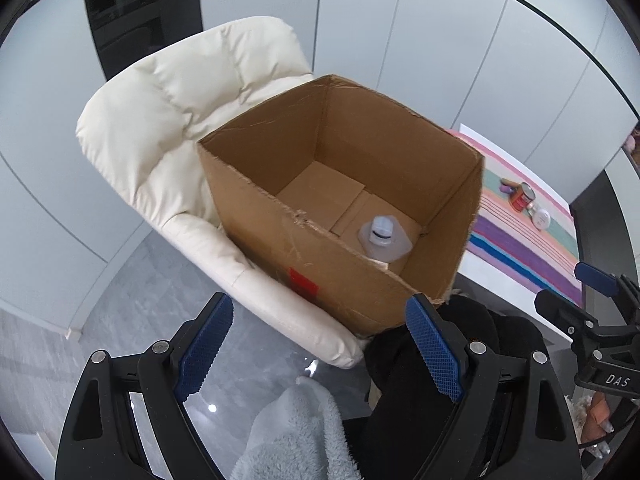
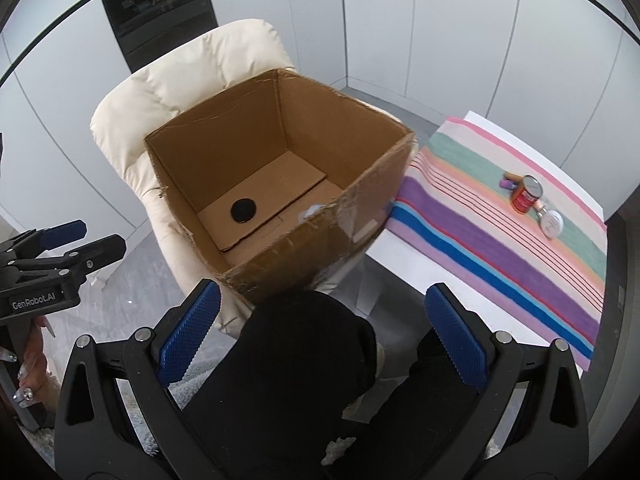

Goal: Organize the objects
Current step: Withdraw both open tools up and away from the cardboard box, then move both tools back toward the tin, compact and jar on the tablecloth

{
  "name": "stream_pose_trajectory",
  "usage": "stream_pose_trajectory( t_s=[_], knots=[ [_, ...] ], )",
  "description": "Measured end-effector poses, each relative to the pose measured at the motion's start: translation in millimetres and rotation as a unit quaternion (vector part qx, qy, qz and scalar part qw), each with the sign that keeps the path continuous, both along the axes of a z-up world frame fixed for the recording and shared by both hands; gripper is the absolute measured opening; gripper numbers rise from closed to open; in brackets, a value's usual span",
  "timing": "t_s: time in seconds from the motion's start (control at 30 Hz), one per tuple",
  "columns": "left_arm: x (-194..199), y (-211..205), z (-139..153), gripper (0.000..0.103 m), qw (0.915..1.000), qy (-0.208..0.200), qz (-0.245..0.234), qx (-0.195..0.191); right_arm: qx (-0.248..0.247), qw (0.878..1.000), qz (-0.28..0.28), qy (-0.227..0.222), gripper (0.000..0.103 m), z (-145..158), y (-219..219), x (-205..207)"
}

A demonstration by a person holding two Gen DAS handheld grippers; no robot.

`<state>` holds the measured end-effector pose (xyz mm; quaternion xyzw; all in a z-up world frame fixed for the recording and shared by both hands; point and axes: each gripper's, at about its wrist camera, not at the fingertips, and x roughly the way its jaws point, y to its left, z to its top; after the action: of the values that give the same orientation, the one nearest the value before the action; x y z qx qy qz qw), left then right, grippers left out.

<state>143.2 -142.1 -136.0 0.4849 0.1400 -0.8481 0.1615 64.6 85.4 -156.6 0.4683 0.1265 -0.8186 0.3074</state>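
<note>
Blue ribbed pads of the left gripper (image 1: 318, 346) fill the bottom of the left wrist view. Jaws stand wide apart; nothing between them but floor, a grey fleece garment (image 1: 296, 436) and a black trouser leg (image 1: 420, 360) below. No contact with any object.

Right gripper (image 2: 320, 332), bottom of the right wrist view: jaws likewise spread wide, empty, with the black-clad leg beneath the gap. No contact.

Each gripper appears in the other's view: the right one at the right edge of the left wrist view, the left one at the left edge of the right wrist view, with a hand (image 2: 32, 364) on its handle.

Container: open cardboard box (image 1: 344, 276), centre frame in both views, resting on a cream padded chair (image 1: 160, 120). Flaps absent or folded; top open.
Contents:
- clear plastic bottle with white cap (image 1: 384, 238), upright, lower right corner of the box floor, close to the near wall.
- black round disc (image 2: 243, 210), flat on the box floor, left of centre.

Right of frame: white table (image 2: 404, 268) just beside the box, covered by a striped cloth (image 2: 500, 256). On the cloth, upper right, grouped close together: red tin can (image 2: 527, 194), white round item (image 2: 552, 223), small purple piece (image 2: 507, 183). Details of the small pieces too fine to resolve.
</note>
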Motion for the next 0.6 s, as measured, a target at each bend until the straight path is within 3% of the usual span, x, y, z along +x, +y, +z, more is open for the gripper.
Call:
stream_pose_trajectory(
  t_s=[0.2, 0.6],
  knots=[
    [-19.8, 12.5, -4.5, 0.089, 0.9996, 0.004, -0.022, 0.020, -0.004, 0.999, -0.034, 0.002, 0.103, 2.6, 20.8, -7.7],
    [-82.1, 109.4, -1.2, 0.089, 0.9877, 0.015, -0.156, 0.001, -0.004, 0.986, -0.164, 0.022, 0.103, 10.4, 123.1, -32.2]
  ],
)
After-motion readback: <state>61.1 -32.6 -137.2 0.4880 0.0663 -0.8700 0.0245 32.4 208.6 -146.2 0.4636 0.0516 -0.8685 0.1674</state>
